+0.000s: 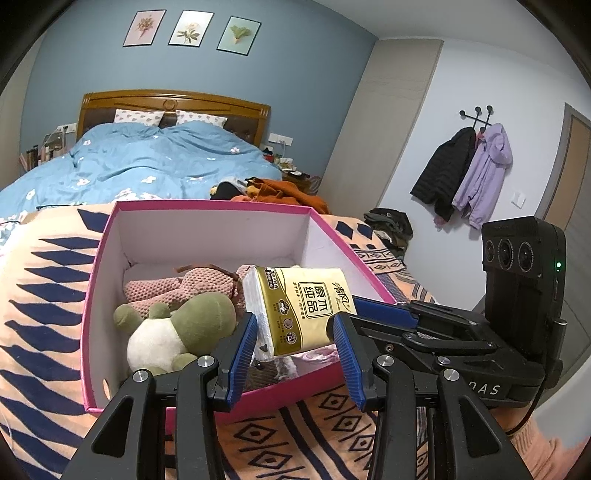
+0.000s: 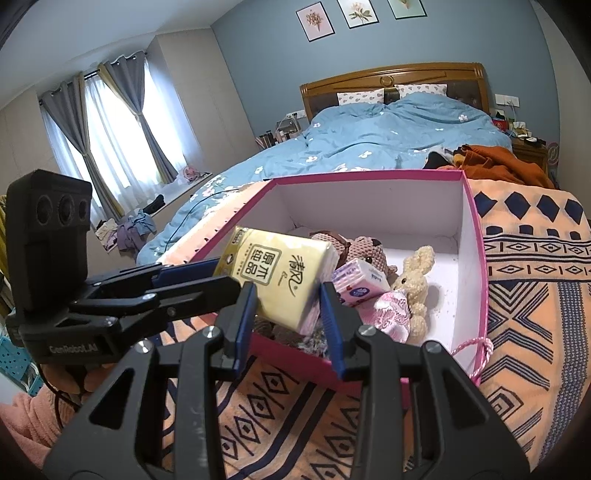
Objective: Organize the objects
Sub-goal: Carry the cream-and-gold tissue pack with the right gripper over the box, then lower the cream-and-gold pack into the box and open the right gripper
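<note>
Tissue pack point(image 1: 295, 306): soft, gold-wrapped block, held tilted over the near part of the pink box point(image 1: 207, 206).
Left gripper point(image 1: 295, 328): angled downward, blue pads narrowly parted and pressed on the pack's end.
Right gripper point(image 2: 286, 295): angled downward, clamped on the opposite end.
Box contents: green-and-white plush frog point(image 1: 177, 328), knitted cream rabbit point(image 2: 413, 273), small purple tissue packet point(image 2: 360, 282).
Surface: patterned orange blanket point(image 1: 40, 295).

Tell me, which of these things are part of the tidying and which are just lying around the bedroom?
Part of the job: yellow tissue pack, pink box, green plush toy, pink knitted toy, cream bunny, small tissue packet.
Just lying about: hanging jackets, orange clothes on the bed, blue duvet, wall pictures, curtains.
</note>
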Action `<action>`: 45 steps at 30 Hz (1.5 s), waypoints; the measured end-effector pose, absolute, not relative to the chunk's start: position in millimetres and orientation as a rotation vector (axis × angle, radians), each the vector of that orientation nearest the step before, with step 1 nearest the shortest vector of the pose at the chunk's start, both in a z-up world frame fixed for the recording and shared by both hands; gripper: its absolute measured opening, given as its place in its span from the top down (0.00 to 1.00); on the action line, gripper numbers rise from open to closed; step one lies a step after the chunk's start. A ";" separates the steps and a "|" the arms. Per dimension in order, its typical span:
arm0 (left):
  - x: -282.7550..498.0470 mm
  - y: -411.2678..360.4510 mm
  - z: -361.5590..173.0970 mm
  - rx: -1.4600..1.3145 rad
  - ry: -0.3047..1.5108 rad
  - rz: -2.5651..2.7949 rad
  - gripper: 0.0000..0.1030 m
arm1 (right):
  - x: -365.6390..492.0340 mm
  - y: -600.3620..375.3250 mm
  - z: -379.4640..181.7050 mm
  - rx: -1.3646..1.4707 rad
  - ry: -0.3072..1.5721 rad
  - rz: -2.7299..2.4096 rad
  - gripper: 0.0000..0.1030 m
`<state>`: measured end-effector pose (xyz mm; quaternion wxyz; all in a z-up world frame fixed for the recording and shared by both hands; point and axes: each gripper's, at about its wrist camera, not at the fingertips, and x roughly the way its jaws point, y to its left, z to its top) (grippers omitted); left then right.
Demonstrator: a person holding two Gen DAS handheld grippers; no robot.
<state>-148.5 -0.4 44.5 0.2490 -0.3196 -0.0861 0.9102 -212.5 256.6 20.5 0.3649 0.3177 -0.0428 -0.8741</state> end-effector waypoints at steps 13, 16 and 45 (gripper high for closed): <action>-159.0 -1.7 35.3 -0.906 -0.255 2.475 0.58 | -223.3 254.8 12.2 0.847 -0.118 -2.249 0.63; -161.6 -1.4 33.7 -0.915 -0.258 2.473 0.58 | -225.4 254.1 10.1 0.854 -0.121 -2.249 0.63; -175.6 -4.0 13.9 -0.986 -0.280 2.460 0.58 | -237.2 243.9 -8.2 0.923 -0.097 -2.271 0.63</action>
